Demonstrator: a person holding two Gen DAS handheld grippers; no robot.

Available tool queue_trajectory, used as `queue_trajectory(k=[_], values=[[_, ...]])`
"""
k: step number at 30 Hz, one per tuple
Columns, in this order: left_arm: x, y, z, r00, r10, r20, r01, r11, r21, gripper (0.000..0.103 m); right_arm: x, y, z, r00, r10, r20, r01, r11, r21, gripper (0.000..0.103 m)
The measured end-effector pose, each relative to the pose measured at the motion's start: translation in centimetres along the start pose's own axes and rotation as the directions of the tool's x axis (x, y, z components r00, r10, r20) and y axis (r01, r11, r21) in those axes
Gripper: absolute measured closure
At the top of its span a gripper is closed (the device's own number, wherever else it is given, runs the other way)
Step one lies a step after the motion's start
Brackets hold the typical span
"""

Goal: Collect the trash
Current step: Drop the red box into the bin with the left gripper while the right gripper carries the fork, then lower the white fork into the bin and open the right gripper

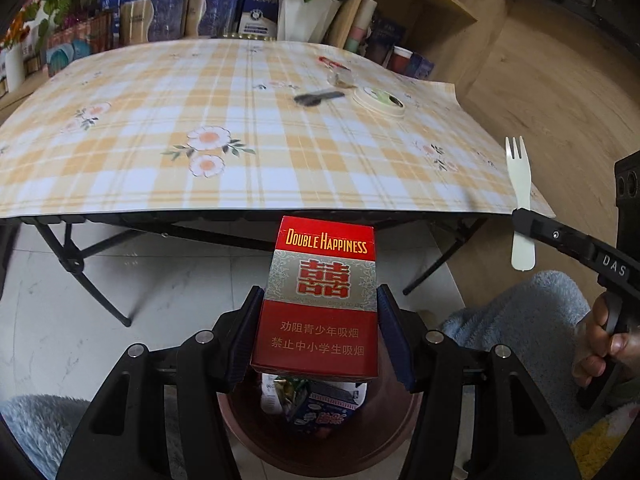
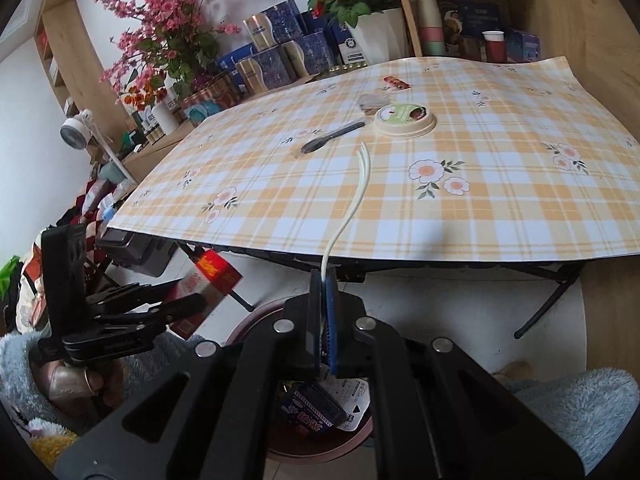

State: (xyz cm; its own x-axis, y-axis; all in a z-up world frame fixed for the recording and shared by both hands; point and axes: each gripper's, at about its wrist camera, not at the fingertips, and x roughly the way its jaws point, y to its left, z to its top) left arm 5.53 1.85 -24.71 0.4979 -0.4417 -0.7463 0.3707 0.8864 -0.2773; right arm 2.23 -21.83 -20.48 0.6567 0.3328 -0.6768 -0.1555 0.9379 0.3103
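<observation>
The left gripper (image 1: 318,312) pinches a red cigarette pack (image 1: 320,300) between its two pads, one pad on each narrow side. The pack stands with its long axis along the fingers, the lid end pointing away from the camera toward the table edge, and it hangs directly over the opening of a brown trash bin (image 1: 256,440) on the floor. Inside the bin lie some wrappers (image 1: 320,408). The right gripper (image 2: 324,300) has its fingers pressed together on the handle of a white plastic fork (image 2: 352,200). The long axis of the fork runs forward from the fingers, the tines point up and away toward the table, and it is also held in the air in front of the table edge, above the bin. On the checked tablecloth (image 1: 160,120) remain a round lid (image 1: 378,100), a dark spoon (image 1: 318,98) and a red wrapper (image 1: 332,62), well apart from both grippers.
</observation>
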Motion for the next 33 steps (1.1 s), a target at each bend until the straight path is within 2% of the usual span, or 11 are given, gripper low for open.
queue_trajectory(k=[11,12,13,14,18,23,27,33], values=[[1.4,-1.8,0.1,0.999,-0.019,-0.047,0.022,0.998,0.054,0.046,0.4,-0.1,-0.6,1.0,-0.007,-0.028,0.007,1.0,-0.006,0.097],[1.4,-1.7,0.1,0.999,-0.024,-0.047,0.026,0.998,0.05,0.045,0.5,0.0,-0.7,1.0,-0.005,-0.029,0.005,1.0,-0.008,0.097],[1.4,-1.7,0.1,0.999,-0.027,-0.045,0.029,0.999,0.045,0.03,0.5,0.0,-0.7,0.999,-0.004,-0.031,0.004,1.0,-0.008,0.097],[1.1,-1.6,0.2,0.999,-0.019,-0.031,0.02,0.999,0.039,0.016,0.6,0.1,-0.7,0.999,-0.003,-0.034,0.003,1.0,-0.01,0.097],[-0.9,-0.9,0.5,0.998,-0.001,0.069,0.001,1.0,-0.002,0.015,0.8,0.4,-0.9,0.999,-0.002,-0.045,0.001,1.0,-0.022,0.097],[-2.9,-0.3,0.8,0.985,0.062,0.162,-0.056,0.998,-0.043,0.009,1.2,0.9,-1.1,0.998,0.001,-0.069,-0.003,0.999,-0.038,0.097],[-3.6,0.1,1.1,0.976,0.099,0.193,-0.089,0.994,-0.063,0.009,2.1,1.5,-1.6,0.994,0.004,-0.108,-0.01,0.998,-0.058,0.097],[-3.7,0.7,1.2,0.972,0.128,0.198,-0.112,0.99,-0.086,0.009,3.6,2.4,-2.7,0.983,0.002,-0.184,-0.018,0.996,-0.088,0.097]])
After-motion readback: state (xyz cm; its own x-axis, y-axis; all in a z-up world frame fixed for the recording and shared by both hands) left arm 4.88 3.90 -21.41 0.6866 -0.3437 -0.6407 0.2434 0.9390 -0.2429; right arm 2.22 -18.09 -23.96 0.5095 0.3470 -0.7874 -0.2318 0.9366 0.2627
